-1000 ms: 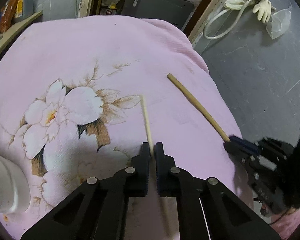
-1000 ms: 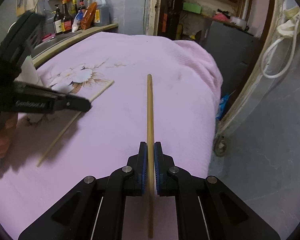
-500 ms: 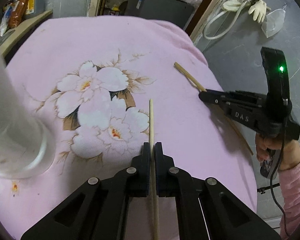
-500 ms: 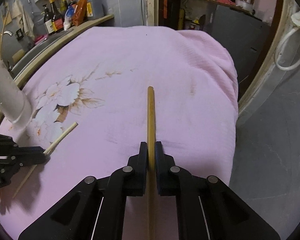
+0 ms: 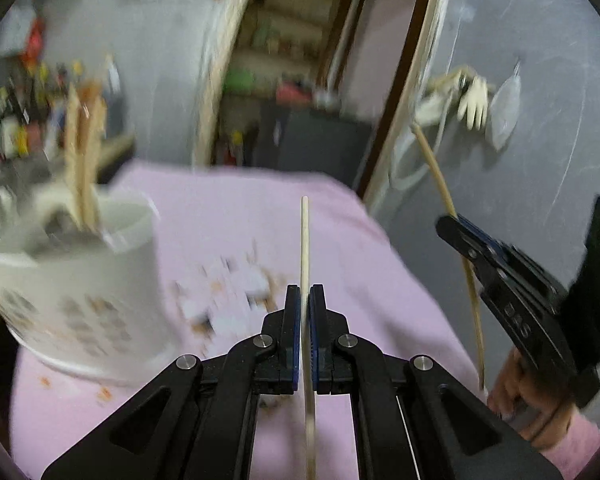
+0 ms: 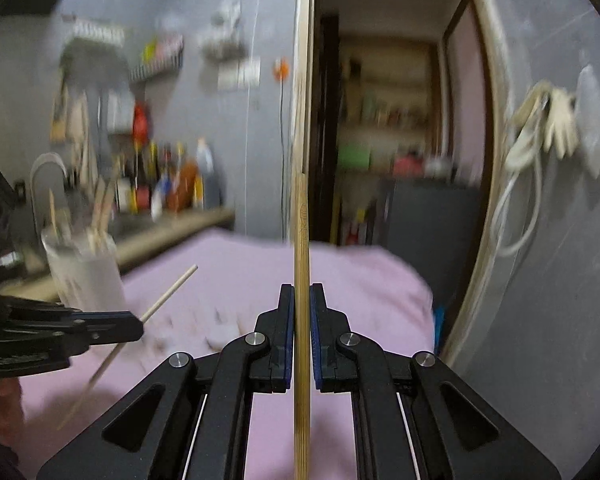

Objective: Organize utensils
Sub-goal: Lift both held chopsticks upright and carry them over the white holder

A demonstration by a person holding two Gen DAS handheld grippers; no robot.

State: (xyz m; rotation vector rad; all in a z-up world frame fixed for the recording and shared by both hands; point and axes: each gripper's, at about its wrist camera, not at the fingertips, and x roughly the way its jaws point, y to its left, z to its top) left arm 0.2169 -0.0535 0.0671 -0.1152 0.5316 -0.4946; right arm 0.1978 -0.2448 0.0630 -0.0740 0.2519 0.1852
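Left wrist view: we see the left gripper at bottom centre, its jaws clamped on a thin pale chopstick that runs straight up the middle of the frame, its tip over the pink floral cloth. At the left of the frame stands a white utensil holder, blurred, with a few wooden sticks upright inside it. At the right edge the right gripper enters from the lower right, held by a hand in a pink sleeve, and it pinches a darker bamboo chopstick whose upper end curves toward the upper middle of the frame against the grey wall.

In the right wrist view we see the right gripper's jaws closed on that bamboo chopstick, which rises vertically through the centre in front of a doorway. At lower left the left gripper holds the pale chopstick slanting up and to the right above the cloth. The holder sits behind it at left, near a blurred shelf of bottles.
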